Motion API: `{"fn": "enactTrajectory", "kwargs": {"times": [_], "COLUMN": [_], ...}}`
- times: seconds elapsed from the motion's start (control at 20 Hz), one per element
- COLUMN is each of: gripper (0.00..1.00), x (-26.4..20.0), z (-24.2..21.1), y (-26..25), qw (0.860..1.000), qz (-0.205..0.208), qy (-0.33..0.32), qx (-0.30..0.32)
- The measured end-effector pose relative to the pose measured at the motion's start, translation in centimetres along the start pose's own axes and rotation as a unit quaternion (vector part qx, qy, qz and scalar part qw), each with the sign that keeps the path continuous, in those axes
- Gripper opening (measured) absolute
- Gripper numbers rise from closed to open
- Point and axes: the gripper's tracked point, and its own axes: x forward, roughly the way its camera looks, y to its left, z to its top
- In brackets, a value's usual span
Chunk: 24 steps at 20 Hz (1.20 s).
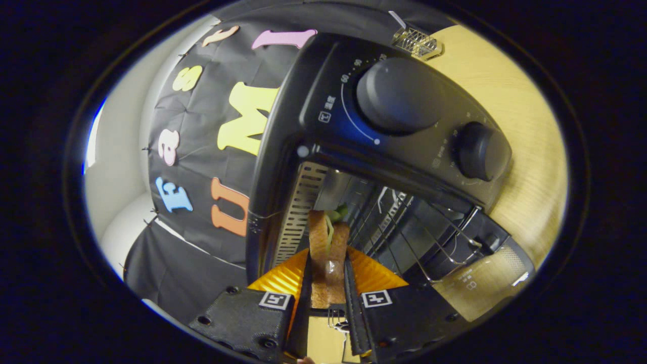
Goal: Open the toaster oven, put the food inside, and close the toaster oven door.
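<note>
Sandwich (328, 253) clamped edge-on between both fingers of the gripper (327, 263), jaws narrowed to the thickness of the two bread slices, green filling showing at the far end; held at the mouth of the toaster oven (323, 126), its leading end already past the front frame and inside the cavity. Oven door (480, 283) hung fully open, dropped away to one side of the fingers, glass pane and handle edge clear of the sandwich. Wire rack (419, 237) visible within, just beside the sandwich; perforated inner wall (301, 212) close on the other side; narrow room either way, more open space deeper in. Two control knobs (399, 96) ranged along the panel above the opening. Wooden bench (530, 151) beyond the oven; small wire basket (417, 41) near its far edge.
</note>
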Motion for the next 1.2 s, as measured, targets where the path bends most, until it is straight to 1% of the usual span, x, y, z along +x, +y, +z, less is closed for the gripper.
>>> {"fn": "enactTrajectory", "kwargs": {"times": [0.1, 0.2, 0.3, 0.4, 0.55, 0.65, 0.75, 0.8, 0.85, 0.9, 0.95, 1.0, 1.1, 1.15, 1.2], "gripper": [0.37, 0.38, 0.37, 0.42, 0.63, 0.79, 0.94, 1.00, 1.00, 1.00, 1.00, 1.00, 1.00, 1.00, 1.00], "x": [0.5, 0.6, 0.4, 0.3, -0.2, -0.5, -1.0, -1.3, -1.6, -1.8, -2.1, -2.2, -2.4, -2.4, -2.5], "z": [0.3, 0.1, 0.0, -0.5, -2.3, -2.6, -3.1, -3.3, -3.4, -3.3, -2.9, -2.8, -2.6, -2.4, -2.5], "y": [-0.3, -1.3, -1.2, -1.6, -0.5, -0.4, -0.9, -1.0, -1.1, -1.3, -1.5, -1.8, -1.3, -1.1, -1.5], "qw": [1.000, 0.999, 0.999, 0.996, 0.986, 0.975, 0.965, 0.959, 0.952, 0.940, 0.924, 0.904, 0.861, 0.836, 0.819], "qz": [-0.004, -0.023, -0.029, -0.056, -0.080, -0.103, -0.130, -0.139, -0.147, -0.158, -0.170, -0.178, -0.174, -0.178, -0.189], "qy": [-0.008, 0.001, 0.008, 0.017, 0.041, 0.043, 0.044, 0.050, 0.054, 0.055, 0.051, 0.050, 0.043, 0.045, 0.052], "qx": [-0.006, -0.023, -0.029, -0.069, -0.142, -0.192, -0.225, -0.244, -0.265, -0.297, -0.338, -0.384, -0.477, -0.516, -0.539]}}
